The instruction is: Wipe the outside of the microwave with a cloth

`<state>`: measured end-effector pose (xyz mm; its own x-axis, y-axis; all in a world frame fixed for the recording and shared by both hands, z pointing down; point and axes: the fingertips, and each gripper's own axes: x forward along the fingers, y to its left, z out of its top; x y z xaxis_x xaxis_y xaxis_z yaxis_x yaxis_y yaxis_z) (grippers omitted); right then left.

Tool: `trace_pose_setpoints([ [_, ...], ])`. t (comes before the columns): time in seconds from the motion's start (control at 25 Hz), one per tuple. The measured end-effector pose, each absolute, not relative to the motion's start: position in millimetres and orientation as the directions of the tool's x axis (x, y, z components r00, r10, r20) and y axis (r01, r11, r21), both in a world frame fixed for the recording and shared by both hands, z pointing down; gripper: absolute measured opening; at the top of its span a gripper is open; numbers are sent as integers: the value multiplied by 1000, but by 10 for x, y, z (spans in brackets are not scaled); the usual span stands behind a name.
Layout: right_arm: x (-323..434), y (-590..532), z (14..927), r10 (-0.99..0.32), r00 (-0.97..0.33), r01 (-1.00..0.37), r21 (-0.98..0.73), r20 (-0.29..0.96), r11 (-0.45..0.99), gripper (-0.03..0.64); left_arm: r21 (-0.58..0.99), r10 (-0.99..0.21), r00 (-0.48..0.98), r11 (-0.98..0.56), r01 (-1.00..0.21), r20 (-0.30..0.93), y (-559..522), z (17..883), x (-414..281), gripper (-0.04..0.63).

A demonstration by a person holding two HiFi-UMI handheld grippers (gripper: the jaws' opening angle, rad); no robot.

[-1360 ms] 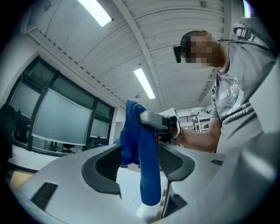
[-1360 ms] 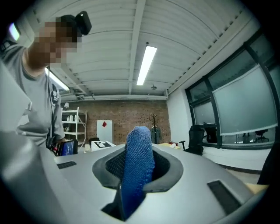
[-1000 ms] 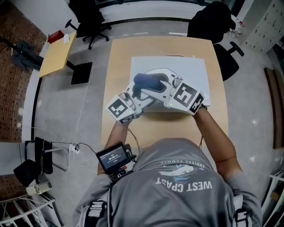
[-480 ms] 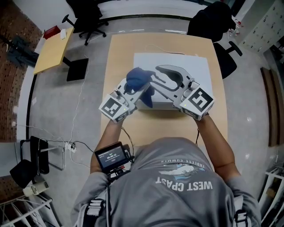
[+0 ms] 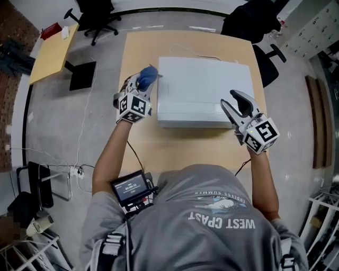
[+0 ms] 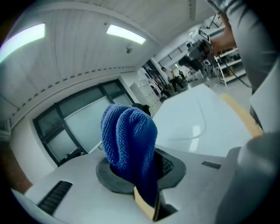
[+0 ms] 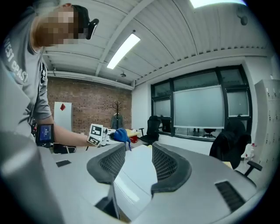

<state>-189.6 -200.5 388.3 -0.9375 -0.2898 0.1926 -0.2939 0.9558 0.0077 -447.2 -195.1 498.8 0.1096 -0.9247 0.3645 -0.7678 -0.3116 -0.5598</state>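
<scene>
A white microwave stands on the wooden table. My left gripper is by the microwave's left side, near its back corner. Its jaws have just been closing and are shut on a bunched blue cloth. In the left gripper view the cloth sticks up out of the left gripper, with the microwave's top behind it. My right gripper hangs over the microwave's front right corner. Its jaws have just been opening and stand open and empty above the white top.
A small wooden side table stands at the far left, next to a black office chair. Another chair with dark clothing is behind the table at the right. A thin cable runs off the microwave's back.
Both grippers were together over the microwave's front with the cloth. The left one has carried the cloth to the microwave's left side. The right one has swung to the front right corner.
</scene>
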Motion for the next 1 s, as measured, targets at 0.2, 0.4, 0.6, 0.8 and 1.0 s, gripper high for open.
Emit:
trace_pose_setpoints([
  [0.2,-1762,-2126,4183,-313,-906,-341,-54,285,938,198,-591,-836,54,-431,-682,546,-2166,5856,-4537,72],
  [0.4,-1867,-2251,4474,-326,-900,-361,-77,288,929,198,-554,-772,75,-516,-654,631,-2199,6603,-4598,67],
  [0.6,-1986,-2191,4600,-306,-899,-345,-78,314,935,198,-522,-666,92,-656,-545,740,-1868,7312,-4411,67],
  [0.8,-2112,-2108,4710,-281,-897,-326,-81,342,942,198,-419,-508,106,-797,-435,855,-1445,8003,-4274,67],
  [1.0,-2102,-2085,4774,-287,-887,-336,-78,361,939,198,-353,-437,117,-834,-423,892,-1242,8281,-4182,64],
])
